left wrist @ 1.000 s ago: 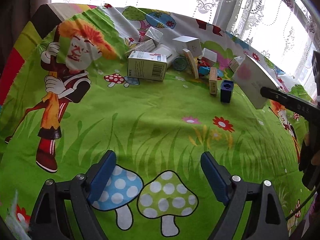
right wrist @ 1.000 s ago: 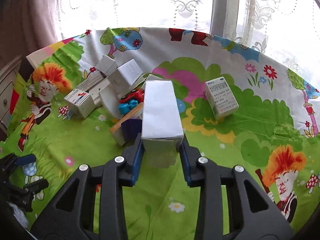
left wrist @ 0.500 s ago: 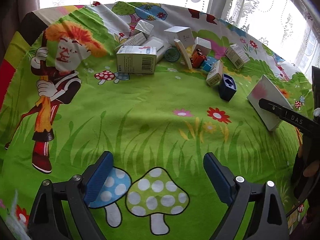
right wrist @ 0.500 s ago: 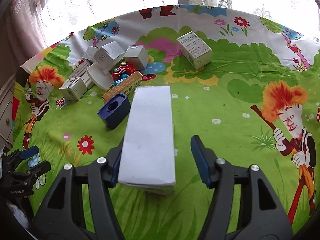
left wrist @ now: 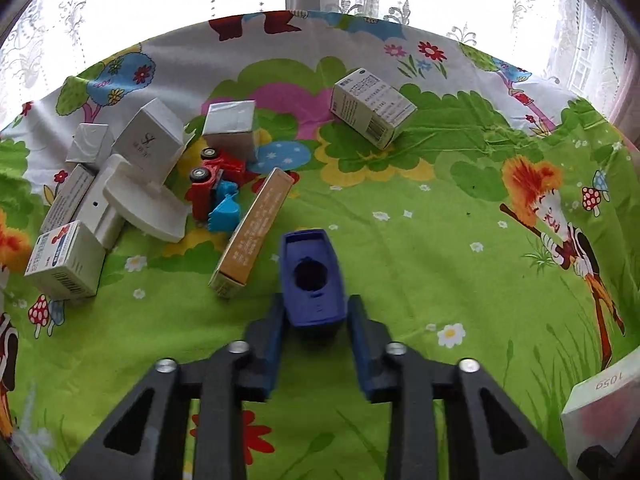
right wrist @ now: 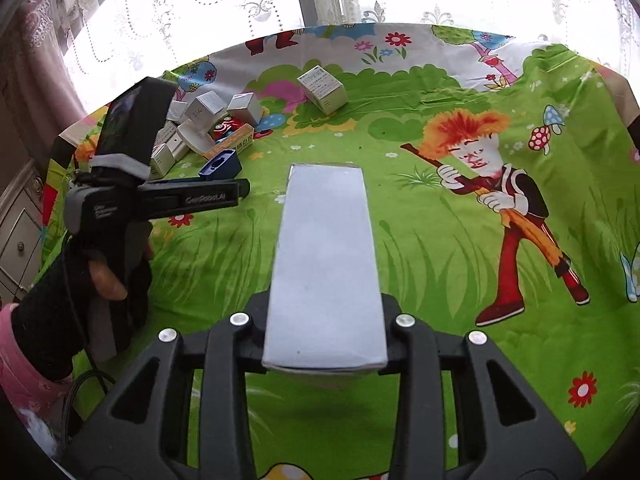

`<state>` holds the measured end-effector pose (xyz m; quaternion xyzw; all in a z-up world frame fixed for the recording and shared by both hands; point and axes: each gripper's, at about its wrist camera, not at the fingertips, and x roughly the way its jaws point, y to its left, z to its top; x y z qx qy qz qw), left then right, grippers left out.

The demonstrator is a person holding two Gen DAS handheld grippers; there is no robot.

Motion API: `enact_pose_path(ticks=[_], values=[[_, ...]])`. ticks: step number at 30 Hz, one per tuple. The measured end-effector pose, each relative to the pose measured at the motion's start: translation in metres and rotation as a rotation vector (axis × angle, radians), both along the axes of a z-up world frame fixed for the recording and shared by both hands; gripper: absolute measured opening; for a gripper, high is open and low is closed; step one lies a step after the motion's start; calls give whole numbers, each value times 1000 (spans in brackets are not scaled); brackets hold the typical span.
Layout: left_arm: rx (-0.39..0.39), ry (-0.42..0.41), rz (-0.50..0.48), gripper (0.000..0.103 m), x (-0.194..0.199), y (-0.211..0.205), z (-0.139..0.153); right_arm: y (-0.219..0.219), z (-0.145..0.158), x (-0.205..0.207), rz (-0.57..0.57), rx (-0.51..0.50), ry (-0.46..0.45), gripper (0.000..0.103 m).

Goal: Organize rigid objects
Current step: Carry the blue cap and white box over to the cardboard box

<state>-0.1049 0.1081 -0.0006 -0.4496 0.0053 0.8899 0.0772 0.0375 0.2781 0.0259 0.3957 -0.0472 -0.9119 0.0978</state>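
Sitting on the bright green cartoon cloth [left wrist: 460,248] over the bench, a small dark blue plastic box with a round hole [left wrist: 313,280] is squeezed by the left hand-held gripper [left wrist: 316,322]. The right hand-held gripper [right wrist: 325,334] holds a long flat white cardboard box [right wrist: 326,264] tight. Behind the blue box lie a red toy truck [left wrist: 214,188] and a pile of white boxes [left wrist: 148,146].

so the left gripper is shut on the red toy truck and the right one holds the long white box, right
Not quite. The left gripper is shut on the dark blue block with a round hole, not the red toy truck, which lies in the pile beyond; the left wrist view shows it. The right gripper does hold the long white box.
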Motion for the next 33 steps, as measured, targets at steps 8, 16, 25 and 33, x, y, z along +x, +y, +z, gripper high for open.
enact_pose_path(ticks=[8,16,25,33], values=[[149,61,-38,26,107,-16,16,-5,4,26,42,-1,30,38],[149,72,-37,26,161,-29,20,-23,4,38,75,21,34,38],[134,79,-88,26,193,-18,25,-25,16,63,73,48,51,38],[104,73,-137,26,213,3,27,8,17,85,17,15,43,38]])
